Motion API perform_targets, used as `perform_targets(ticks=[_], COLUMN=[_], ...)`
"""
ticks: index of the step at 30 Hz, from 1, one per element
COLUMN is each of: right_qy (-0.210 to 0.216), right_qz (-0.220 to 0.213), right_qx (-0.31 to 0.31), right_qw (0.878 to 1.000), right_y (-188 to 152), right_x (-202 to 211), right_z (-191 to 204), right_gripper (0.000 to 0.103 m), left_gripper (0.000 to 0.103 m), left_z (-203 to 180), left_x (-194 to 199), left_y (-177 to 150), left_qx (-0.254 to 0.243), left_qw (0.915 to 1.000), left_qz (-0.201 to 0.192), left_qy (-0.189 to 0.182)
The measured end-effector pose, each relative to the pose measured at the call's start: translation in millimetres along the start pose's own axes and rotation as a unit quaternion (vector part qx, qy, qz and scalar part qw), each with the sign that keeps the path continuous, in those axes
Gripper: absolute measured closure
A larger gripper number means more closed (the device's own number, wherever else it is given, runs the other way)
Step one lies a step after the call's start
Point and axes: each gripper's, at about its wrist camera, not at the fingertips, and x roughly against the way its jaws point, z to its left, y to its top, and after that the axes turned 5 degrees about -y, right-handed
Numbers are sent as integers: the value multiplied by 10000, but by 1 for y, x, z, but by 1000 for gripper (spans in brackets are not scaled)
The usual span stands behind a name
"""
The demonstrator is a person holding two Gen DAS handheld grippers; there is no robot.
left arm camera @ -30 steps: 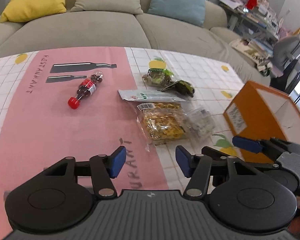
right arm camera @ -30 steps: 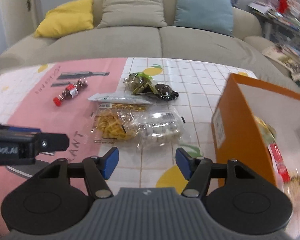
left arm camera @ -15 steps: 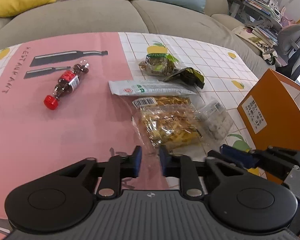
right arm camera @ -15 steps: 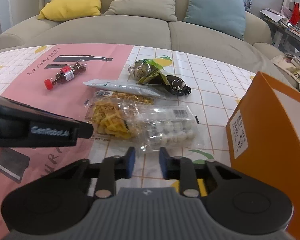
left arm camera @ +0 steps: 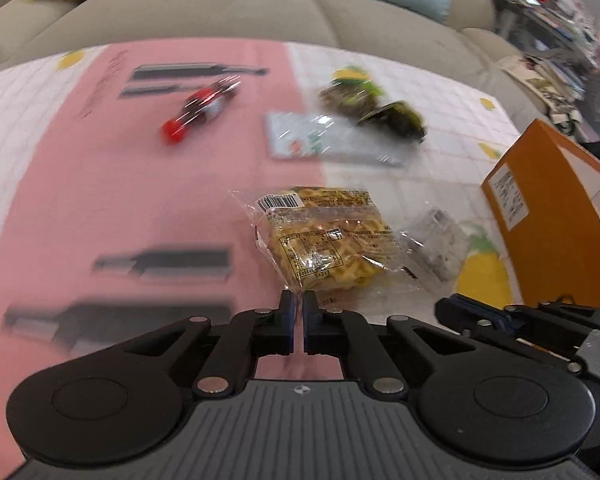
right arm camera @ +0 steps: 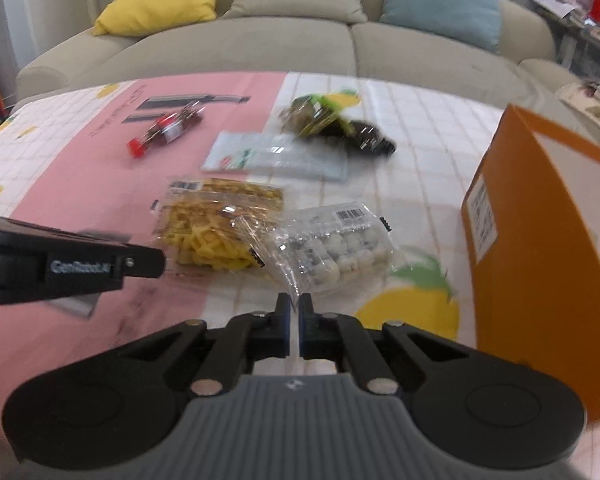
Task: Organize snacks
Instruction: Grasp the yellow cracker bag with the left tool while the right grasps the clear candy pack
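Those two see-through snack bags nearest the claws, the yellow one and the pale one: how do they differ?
The waffle snack bag is filled with golden-yellow lattice pieces; the bag of white round sweets holds pale balls in rows. The waffle bag lies nearer the pink strip, pinched by the left claw; the sweets bag lies nearer the orange box, pinched by the right claw. Both are clear, crinkly and barcoded.

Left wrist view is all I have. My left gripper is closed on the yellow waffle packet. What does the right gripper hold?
Observer: The right gripper is shut on the near film edge of the clear packet of white pieces.
Operator: Does that packet lie apart from the yellow one?
Observer: No, its film edge meets the yellow packet.
Operator: Where is the box from there?
Observer: The orange box stands to the right of that gripper, apart from the clear packet.
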Motion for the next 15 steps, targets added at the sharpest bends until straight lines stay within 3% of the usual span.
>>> perform_targets(ticks=[7,10,15], right_qy=[415,470,331], right_qz=[440,653,898], right_qx=[70,46,-252], right_qw=[9981,9968,9951], right_y=[-34,-45,-59], right_x=[33,42,52], right_z=[15,18,7], right_gripper=[103,103,103], left_gripper=[101,101,101], left_z=[16,11,-5], left_x=[39,48,51], left_y=[-40,-53,-72], left_qx=[437,395,391], left_qw=[9984,9982,9984], left_qz=[96,180,376], left_qy=[355,425,129])
